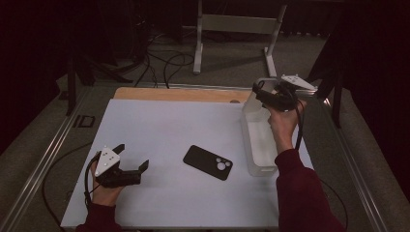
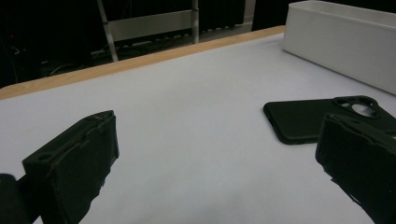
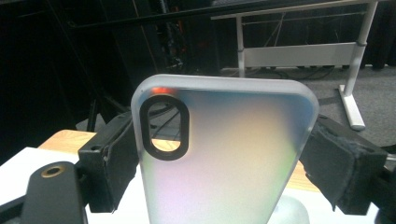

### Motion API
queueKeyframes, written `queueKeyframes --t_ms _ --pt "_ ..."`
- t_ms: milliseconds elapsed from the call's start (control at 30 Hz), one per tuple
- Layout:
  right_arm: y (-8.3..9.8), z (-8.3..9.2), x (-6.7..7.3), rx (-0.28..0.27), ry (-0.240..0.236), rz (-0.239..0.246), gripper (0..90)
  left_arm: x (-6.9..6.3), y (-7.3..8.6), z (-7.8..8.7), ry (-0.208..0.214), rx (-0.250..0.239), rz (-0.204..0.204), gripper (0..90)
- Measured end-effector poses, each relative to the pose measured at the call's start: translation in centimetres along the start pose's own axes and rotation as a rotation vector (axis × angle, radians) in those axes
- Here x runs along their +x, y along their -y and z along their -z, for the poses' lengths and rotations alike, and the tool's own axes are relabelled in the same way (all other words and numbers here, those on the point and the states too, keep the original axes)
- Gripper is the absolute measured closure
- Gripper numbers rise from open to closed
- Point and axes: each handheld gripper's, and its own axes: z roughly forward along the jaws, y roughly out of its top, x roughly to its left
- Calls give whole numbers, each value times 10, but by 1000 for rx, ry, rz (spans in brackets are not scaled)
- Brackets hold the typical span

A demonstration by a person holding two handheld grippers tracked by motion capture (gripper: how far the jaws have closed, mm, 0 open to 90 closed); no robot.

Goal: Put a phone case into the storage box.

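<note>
Right gripper (image 3: 224,158): jaws spread wide and clamped across the width of a frosted phone case (image 3: 224,154), pads pressing its two long edges. Case held upright, its oval camera cutout toward the top, raised over the far end of the white bin (image 1: 255,145) at the table's right side.

Handling, as judged: thin plastic shell, very light, somewhat flexible; the sides would likely bow under a hard squeeze. Smooth surface, so it may slip. The edge grip across the width looks right, with moderate force.

Left gripper (image 1: 123,164): jaws apart, nothing between them, resting low on the white table (image 1: 159,121) at the near left.

Just beyond it, a black phone case (image 2: 322,116) lies flat, back up, mid-table, apart from the bin. Lying flat, it offers only thin rims to catch; best taken across its long edges.
</note>
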Motion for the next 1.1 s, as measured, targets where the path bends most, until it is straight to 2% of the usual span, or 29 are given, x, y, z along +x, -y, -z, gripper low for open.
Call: queueKeyframes --t_ms 100,300,467,500,900,1100 --pt "0 -2 -3 -6 8 -16 168 0 0 0 -1 -2 2 0" --pt "-2 -5 -10 -14 37 -23 168 0 -1 1 -1 -6 5 0" --pt "-2 -6 -11 -18 44 -23 168 0 -1 2 -1 -8 9 0" --pt "-1 -11 -14 -2 76 -4 168 0 -1 2 -1 -9 8 0" --pt "6 -28 -12 60 144 52 167 0 -2 3 5 -18 13 0" --pt "9 -35 -11 75 165 42 167 1 -2 4 6 -27 19 0"
